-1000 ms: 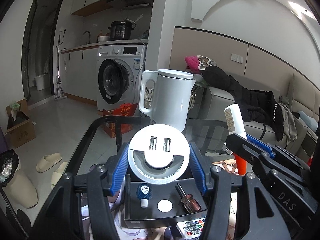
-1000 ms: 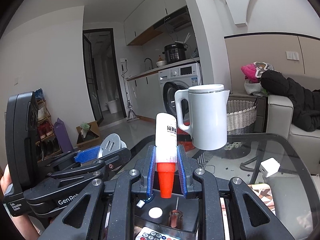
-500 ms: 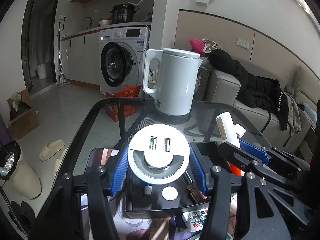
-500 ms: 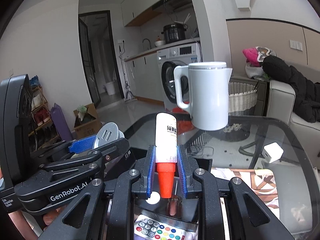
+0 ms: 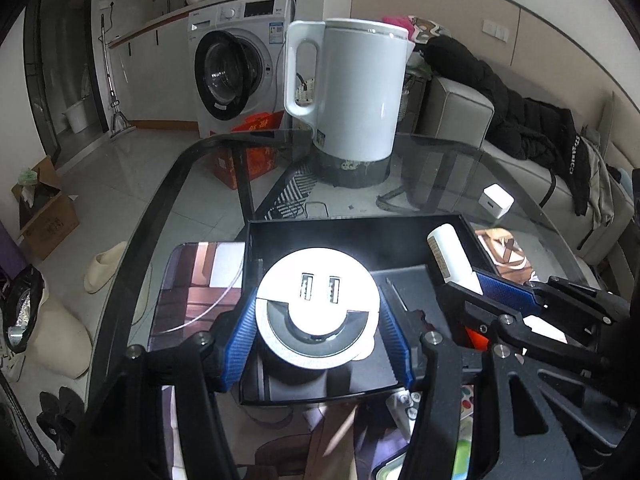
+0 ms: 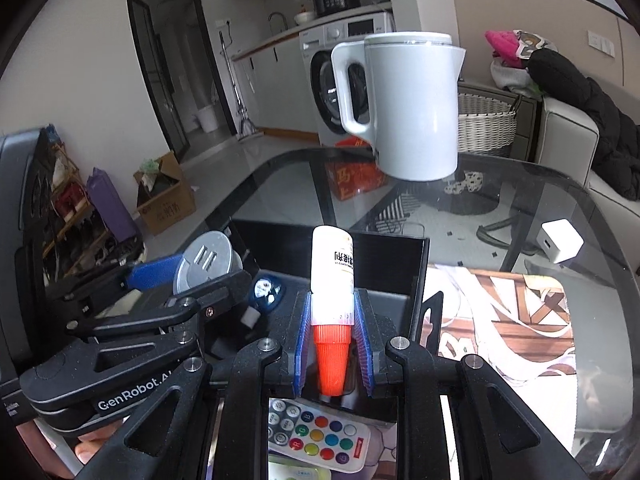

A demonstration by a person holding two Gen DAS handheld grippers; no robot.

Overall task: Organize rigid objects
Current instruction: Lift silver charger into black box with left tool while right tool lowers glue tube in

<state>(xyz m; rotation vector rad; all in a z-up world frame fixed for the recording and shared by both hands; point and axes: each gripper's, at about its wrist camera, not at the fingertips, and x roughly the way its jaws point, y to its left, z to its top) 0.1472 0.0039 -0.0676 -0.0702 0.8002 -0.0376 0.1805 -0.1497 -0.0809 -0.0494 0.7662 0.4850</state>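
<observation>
Over the black rectangular plastic tray, my left tool clenches the round white USB charging puck; my right tool grips the white orange-capped glue tube. Next, I judge: lower both inside, then release.

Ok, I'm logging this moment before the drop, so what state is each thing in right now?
left gripper: shut on the round USB hub, held over the black tray.
right gripper: shut on the glue tube, orange cap toward the camera, over the tray.
kettle: upright on its base, lid closed.
washing machine: door closed.
remote: lying flat, buttons up, beside the tray.
</observation>
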